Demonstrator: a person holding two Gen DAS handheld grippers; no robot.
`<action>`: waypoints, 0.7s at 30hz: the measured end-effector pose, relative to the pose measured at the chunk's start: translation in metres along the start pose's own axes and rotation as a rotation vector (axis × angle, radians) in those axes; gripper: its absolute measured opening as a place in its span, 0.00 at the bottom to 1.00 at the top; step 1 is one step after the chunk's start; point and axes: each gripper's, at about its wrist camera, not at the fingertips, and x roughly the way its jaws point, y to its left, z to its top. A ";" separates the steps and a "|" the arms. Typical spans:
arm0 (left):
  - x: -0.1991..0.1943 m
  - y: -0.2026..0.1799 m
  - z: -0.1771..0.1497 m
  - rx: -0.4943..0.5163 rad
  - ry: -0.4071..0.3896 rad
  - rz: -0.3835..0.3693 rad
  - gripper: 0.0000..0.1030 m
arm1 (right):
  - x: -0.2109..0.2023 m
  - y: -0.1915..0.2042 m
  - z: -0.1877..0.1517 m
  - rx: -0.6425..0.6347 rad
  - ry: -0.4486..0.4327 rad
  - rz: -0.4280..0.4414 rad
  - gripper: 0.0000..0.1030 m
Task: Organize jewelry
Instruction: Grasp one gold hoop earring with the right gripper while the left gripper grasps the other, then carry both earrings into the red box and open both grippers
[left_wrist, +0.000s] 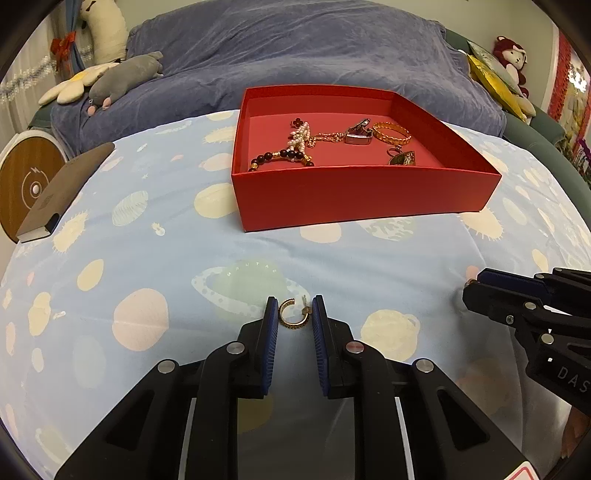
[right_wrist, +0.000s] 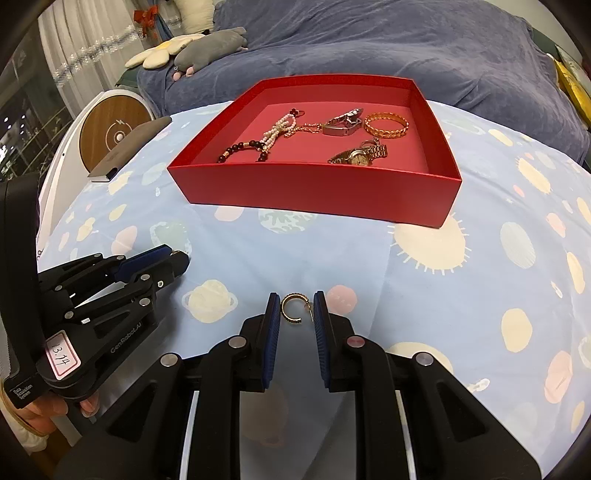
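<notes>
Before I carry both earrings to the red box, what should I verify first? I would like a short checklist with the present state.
1. left gripper closed on left hoop earring: ok.
2. right gripper closed on right hoop earring: ok.
3. Both earrings lifted off the tablecloth: cannot tell.
4. red box open on top: ok.
5. Bare floor left in the box, near its right wall: ok.
6. Grippers apart from each other: ok.
</notes>
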 end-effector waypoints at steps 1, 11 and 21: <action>-0.001 0.001 0.000 -0.006 0.003 -0.008 0.15 | 0.000 0.000 0.000 0.000 0.000 0.000 0.17; -0.018 -0.002 0.007 -0.041 0.000 -0.073 0.15 | -0.006 0.005 0.005 0.002 -0.019 0.014 0.17; -0.037 -0.021 0.029 -0.040 -0.051 -0.114 0.15 | -0.021 0.007 0.017 0.014 -0.066 0.026 0.17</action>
